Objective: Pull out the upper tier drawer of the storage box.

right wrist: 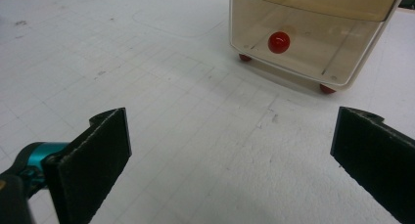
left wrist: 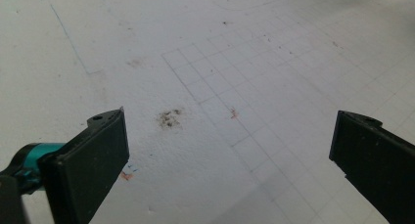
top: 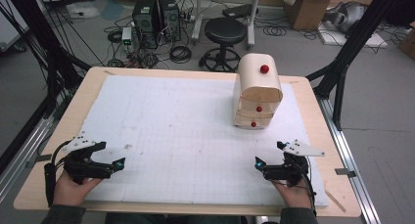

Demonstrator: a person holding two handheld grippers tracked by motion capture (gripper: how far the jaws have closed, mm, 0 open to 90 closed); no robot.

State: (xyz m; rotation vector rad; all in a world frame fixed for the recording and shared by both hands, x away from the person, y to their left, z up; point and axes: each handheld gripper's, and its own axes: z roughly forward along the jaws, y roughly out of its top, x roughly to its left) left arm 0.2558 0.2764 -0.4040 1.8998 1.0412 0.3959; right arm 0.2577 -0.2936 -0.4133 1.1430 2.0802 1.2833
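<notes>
My right gripper (top: 272,161) sits low over the near right part of the mat (top: 186,131), jaws spread wide with nothing between them; in the right gripper view both black pads frame bare gridded mat. Ahead of those jaws, well apart from them, stands the drawer box (right wrist: 313,33), its bottom drawer front facing me with a red knob (right wrist: 279,42) at the middle and small red feet under the corners. In the high view the box (top: 258,92) is on the far right part of the mat, three drawers stacked, all pushed in, each with a red knob, the top one rounded. My left gripper (top: 111,156) is at the near left, also low, jaws likewise spread and holding nothing; in the left gripper view I see only mat between them, with a dark smudge (left wrist: 169,118) just ahead of the left pad. Each gripper is held by a hand at the table's (top: 58,136) near edge. Beyond the table: a stool (top: 224,32) and two computer towers (top: 156,13) on the floor.
</notes>
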